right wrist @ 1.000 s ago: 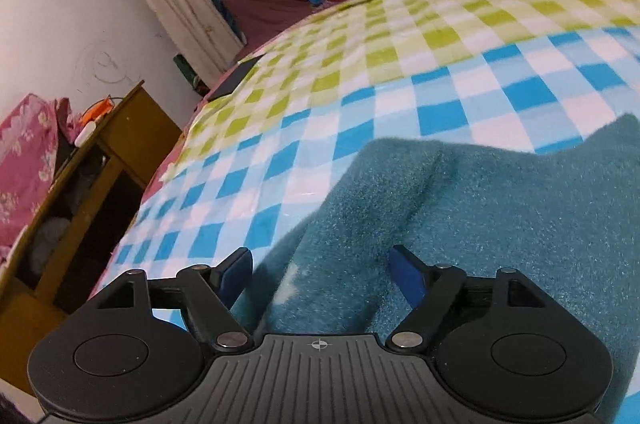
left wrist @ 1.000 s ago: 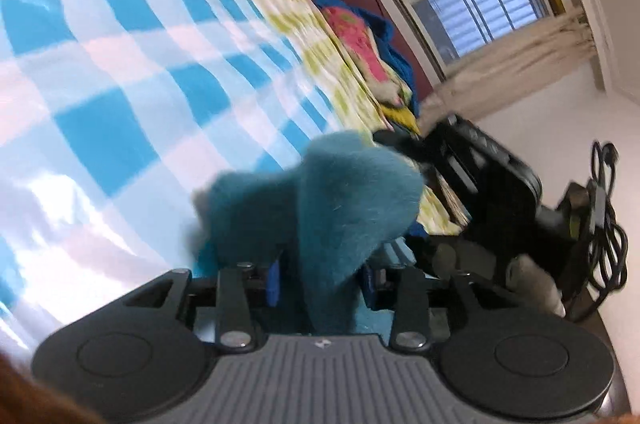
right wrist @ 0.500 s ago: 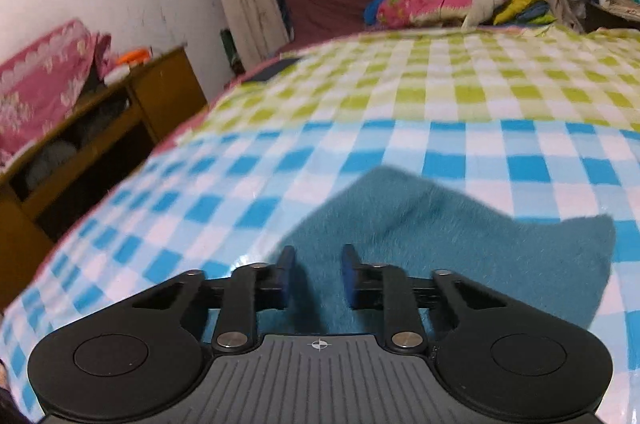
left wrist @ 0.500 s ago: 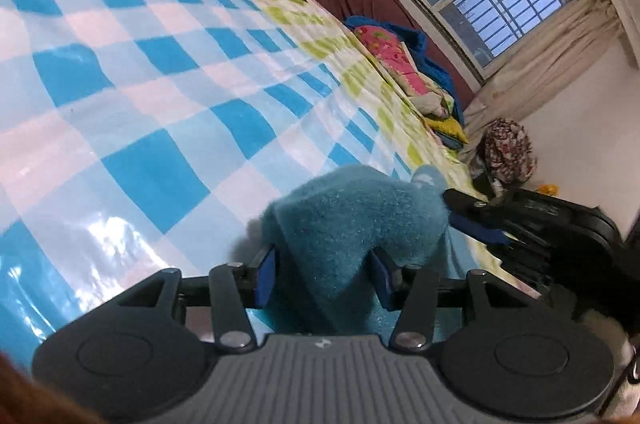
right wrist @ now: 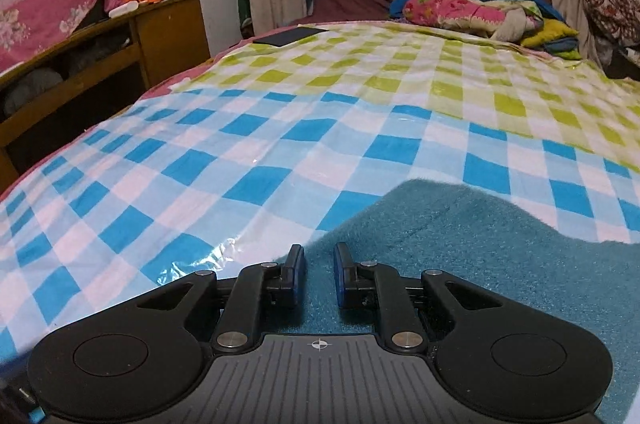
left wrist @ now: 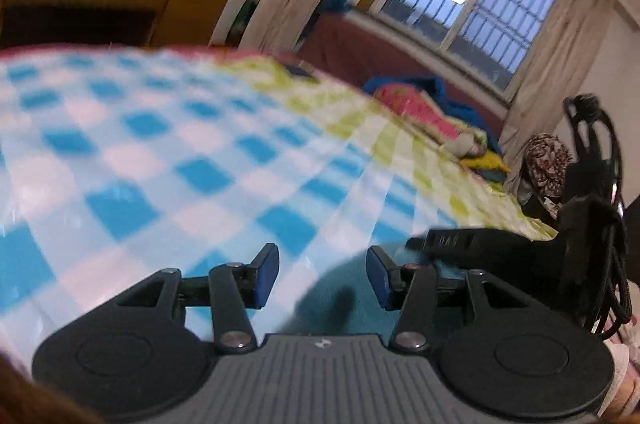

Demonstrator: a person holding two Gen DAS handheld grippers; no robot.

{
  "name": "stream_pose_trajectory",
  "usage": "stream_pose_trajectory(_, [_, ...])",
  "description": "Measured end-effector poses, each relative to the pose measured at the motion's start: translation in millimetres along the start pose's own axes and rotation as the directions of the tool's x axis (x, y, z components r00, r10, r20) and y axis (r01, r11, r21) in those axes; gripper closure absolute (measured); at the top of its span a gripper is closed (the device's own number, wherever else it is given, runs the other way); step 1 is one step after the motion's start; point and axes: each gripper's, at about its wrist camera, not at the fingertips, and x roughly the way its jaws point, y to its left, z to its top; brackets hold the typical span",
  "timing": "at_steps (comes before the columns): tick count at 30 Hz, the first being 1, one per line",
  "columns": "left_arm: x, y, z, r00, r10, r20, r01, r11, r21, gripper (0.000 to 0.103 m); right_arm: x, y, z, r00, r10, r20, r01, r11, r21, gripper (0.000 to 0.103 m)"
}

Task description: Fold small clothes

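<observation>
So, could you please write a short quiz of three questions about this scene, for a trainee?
1. True or false: the teal fleece cloth lies on the green squares of the checked plastic bed cover.
2. What sits between the fingers of the right gripper? A) nothing B) the cloth's edge C) a pink pillow
3. Fill in: the left gripper is ____ (open or shut).
Key: 1 false, it lies on the blue squares. 2 B; the jaws have just been closing on it. 3 open; its jaws have just been opening and grip nothing.
</observation>
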Motion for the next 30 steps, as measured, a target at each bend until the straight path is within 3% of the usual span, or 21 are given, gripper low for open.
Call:
stream_pose_trajectory(5, [11.0, -35.2, -4.5, 0.999, -0.041, -0.006, 0.041, 0.981, 0.190, 0.049, -33.9, -22.0, 14.7, 0.997, 0.059, 0.047, -0.062, 0.996, 0.070, 0.086])
stream_pose_trajectory(8, [30.2, -47.6, -10.9, 0.999, -0.011, -0.045, 0.022, 0.964, 0.265, 0.049, -77.3, -45.1, 18.1, 0.990, 0.059, 0.126, -0.068, 0.995, 0.070, 0.082])
stream_pose_trajectory(11, [48.9, -47.2, -11.9, 0.997, 0.029, -0.073, -0.004, 0.947, 0.320, 0.043, -115.1, -77.7, 5.1, 0.985, 0.050, 0.166, -0.069, 0.992, 0.106, 0.065])
stream_pose_trajectory(13, [56.2, -42.3, -11.9, 0.996, 0.031, -0.089, -0.002, 0.949, 0.316, 0.042, -132.2, -100.1, -14.1, 0.986, 0.034, 0.163, -0.058, 0.988, 0.144, 0.043])
stream_pose_trajectory(15, [61.9, -41.2, -13.2, 0.994, 0.045, -0.096, -0.010, 0.944, 0.331, 0.039, -136.6, -117.8, -35.6, 0.990, 0.019, 0.139, -0.046, 0.980, 0.193, 0.040])
stream_pose_trajectory(19, [63.7, -39.9, -5.6, 0.994, 0.030, -0.102, 0.004, 0.949, 0.317, 0.039, -124.6, -148.3, -76.3, 0.997, 0.061, 0.055, -0.077, 0.920, 0.383, 0.032])
stream_pose_trajectory(22, [61.0, -39.8, 8.3, 0.997, 0.002, -0.073, 0.020, 0.956, 0.294, 0.040, -109.4, -161.5, -94.5, 0.983, 0.172, 0.071, -0.183, 0.819, 0.543, 0.028])
stream_pose_trajectory(24, [57.2, -35.7, 21.1, 0.998, -0.042, -0.054, 0.054, 0.969, 0.240, 0.040, -103.7, -165.6, -99.0, 0.975, 0.204, 0.087, -0.215, 0.771, 0.600, 0.024])
stream_pose_trajectory(26, [57.7, -37.0, 27.5, 0.995, -0.078, -0.057, 0.090, 0.968, 0.236, 0.040, -100.5, -166.3, -102.6, 0.972, 0.211, 0.104, -0.231, 0.766, 0.601, 0.019])
stream_pose_trajectory(30, [77.9, -55.7, 16.5, 0.987, -0.068, -0.144, 0.117, 0.923, 0.367, 0.040, -84.8, -163.6, -100.5, 0.970, 0.228, 0.086, -0.232, 0.758, 0.610, 0.012])
